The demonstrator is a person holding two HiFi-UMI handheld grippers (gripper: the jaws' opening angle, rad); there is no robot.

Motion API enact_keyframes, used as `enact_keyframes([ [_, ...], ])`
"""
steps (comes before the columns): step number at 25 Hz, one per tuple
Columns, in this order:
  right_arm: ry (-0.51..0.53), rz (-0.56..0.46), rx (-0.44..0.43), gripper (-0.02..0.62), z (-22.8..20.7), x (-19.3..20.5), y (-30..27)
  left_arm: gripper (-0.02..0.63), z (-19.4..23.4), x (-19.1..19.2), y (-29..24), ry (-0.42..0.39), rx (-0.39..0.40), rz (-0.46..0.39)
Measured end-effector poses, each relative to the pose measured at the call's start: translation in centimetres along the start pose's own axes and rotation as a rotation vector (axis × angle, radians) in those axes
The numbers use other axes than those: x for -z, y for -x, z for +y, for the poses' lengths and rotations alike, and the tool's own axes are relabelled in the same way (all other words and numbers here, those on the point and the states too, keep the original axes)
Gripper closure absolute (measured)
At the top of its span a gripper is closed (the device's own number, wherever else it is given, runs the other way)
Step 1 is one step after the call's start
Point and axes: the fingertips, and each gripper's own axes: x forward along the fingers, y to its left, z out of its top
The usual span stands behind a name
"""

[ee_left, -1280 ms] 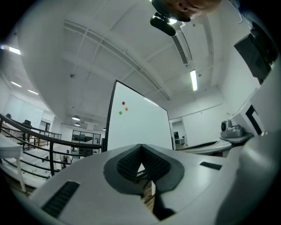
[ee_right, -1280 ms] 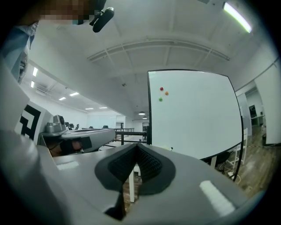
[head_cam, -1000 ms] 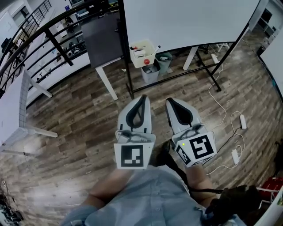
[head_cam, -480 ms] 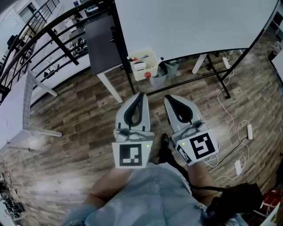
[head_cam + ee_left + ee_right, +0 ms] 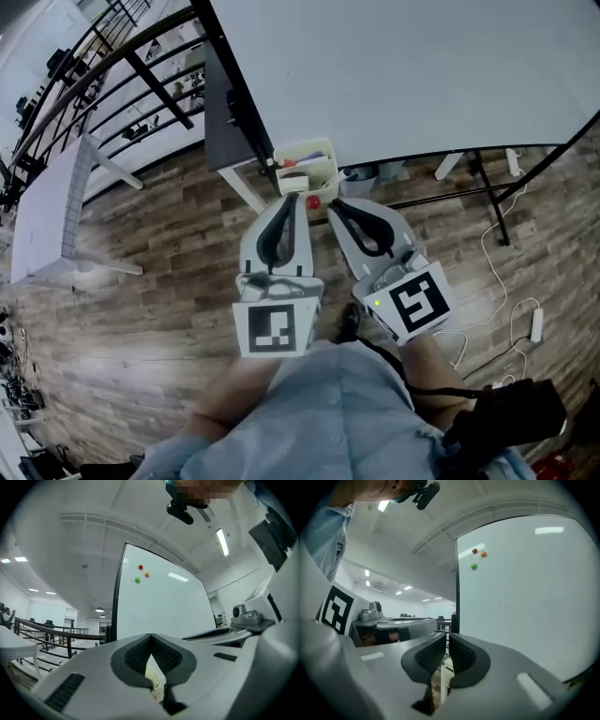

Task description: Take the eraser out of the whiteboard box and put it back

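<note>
The left gripper and right gripper had jaws pressed together, holding nothing; the eraser, too small to see, was likely inside the cream plastic box just ahead; probably light and squashy; pinch its long sides.

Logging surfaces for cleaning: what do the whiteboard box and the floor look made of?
Whiteboard box: probably cream plastic, smooth and matte, with thin walls and rounded corners. Floor: wood planks or wood-look laminate, I can't tell which; grain and plank seams show, with a slight sheen.
</note>
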Motion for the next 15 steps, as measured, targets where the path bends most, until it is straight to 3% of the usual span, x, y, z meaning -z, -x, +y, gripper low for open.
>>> enact_keyframes([
  [9,0.084,0.001,-0.187,0.587,-1.8,-0.9,-3.0,0.601,1.6,-0.6,-2.9,-0.028,-0.133,-0.02],
  [15,0.156,0.089,-0.316,0.568,-1.2,0.6,-5.1,0.601,3.7,-0.2,-3.1,-0.007,-0.203,-0.019],
])
